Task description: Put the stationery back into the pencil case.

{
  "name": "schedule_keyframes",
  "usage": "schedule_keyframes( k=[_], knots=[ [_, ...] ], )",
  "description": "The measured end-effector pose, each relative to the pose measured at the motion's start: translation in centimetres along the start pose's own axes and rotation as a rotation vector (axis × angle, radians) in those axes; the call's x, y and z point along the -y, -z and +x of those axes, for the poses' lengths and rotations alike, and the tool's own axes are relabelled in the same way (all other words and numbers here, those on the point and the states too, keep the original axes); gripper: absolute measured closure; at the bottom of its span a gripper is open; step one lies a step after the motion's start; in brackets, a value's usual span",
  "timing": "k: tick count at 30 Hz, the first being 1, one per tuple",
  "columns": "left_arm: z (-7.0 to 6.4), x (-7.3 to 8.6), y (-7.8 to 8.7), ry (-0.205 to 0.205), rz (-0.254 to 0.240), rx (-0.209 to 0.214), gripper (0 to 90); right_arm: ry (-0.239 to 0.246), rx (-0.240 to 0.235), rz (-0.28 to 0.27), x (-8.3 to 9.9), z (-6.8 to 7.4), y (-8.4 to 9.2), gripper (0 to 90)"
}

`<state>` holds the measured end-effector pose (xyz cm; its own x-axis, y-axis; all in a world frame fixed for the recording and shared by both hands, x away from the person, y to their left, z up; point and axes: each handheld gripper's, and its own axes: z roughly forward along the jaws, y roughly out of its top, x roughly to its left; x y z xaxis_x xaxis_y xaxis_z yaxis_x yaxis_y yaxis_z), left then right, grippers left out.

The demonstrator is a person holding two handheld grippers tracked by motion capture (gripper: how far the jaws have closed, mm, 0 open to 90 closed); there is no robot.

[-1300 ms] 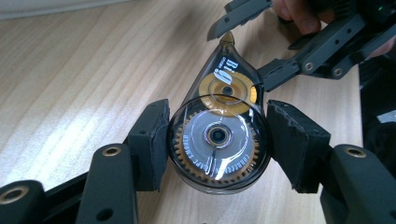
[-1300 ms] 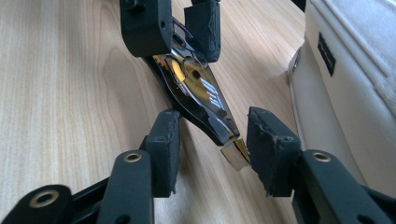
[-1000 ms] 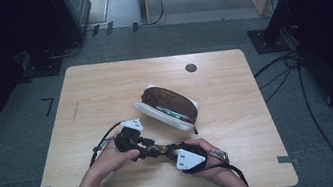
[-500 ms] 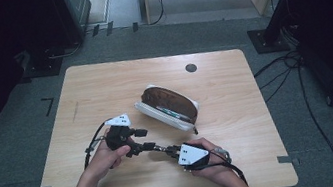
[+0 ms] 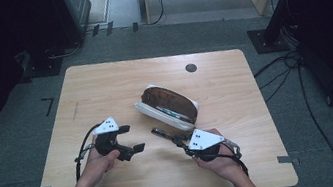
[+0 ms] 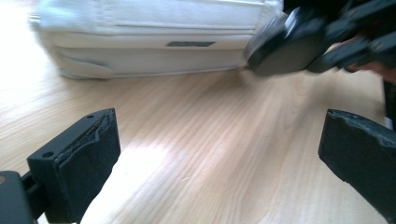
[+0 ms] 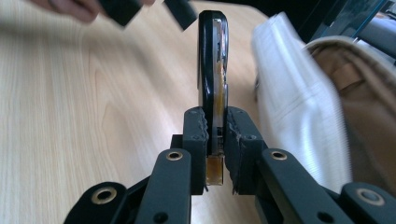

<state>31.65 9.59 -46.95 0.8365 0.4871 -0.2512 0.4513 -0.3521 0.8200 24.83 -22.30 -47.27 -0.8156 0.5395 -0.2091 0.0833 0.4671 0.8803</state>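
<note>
A white pouch (image 5: 169, 105) with a brown inside lies open in the middle of the wooden table (image 5: 103, 93). My right gripper (image 5: 180, 141) is shut on a slim black object with a silvery edge (image 5: 161, 132), held just above the table in front of the pouch. In the right gripper view the object (image 7: 212, 56) stands upright between the pads of my right gripper (image 7: 216, 135), with the pouch (image 7: 289, 107) to its right. My left gripper (image 5: 132, 138) is left of the object; its jaws have just been opening and hold nothing. In the left gripper view my left gripper (image 6: 219, 158) faces the pouch (image 6: 140, 46).
A round cable hole (image 5: 191, 68) sits near the table's far edge. Dark equipment, stands and cables (image 5: 297, 67) surround the table on the grey floor. Bare wood lies along the table's left side and far edge.
Both grippers were together on the black object a second ago. The left gripper has let go, opened wide and drawn away to the left. The right gripper has lifted the object slightly.
</note>
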Motion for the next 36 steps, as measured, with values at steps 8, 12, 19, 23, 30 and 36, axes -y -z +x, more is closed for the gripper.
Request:
schedule_keyframes(
  k=[8,12,19,23,30,36],
  knots=[
    [0.1,2.2,1.7,0.013,-0.007,-0.143,0.0,-0.029,0.031,-0.062,-2.4,-1.7,1.6,79.5],
    [0.0,3.3,2.5,0.004,0.004,-0.224,0.0,-0.039,0.051,-0.084,-3.4,-2.5,2.1,79.5],
    [0.4,4.9,3.6,0.013,0.022,-0.316,0.0,-0.058,0.089,-0.105,-4.6,-4.2,2.5,79.4],
    [0.4,6.1,4.1,0.015,0.048,-0.372,0.0,-0.076,0.105,-0.092,-5.0,-5.2,2.3,79.4],
    [0.6,8.2,5.4,0.041,0.109,-0.452,0.0,-0.106,0.125,-0.041,-4.5,-7.2,1.4,79.4],
    [0.8,9.2,6.5,0.060,0.118,-0.513,0.0,-0.118,0.132,-0.014,-3.9,-8.2,0.5,79.4]
  ],
)
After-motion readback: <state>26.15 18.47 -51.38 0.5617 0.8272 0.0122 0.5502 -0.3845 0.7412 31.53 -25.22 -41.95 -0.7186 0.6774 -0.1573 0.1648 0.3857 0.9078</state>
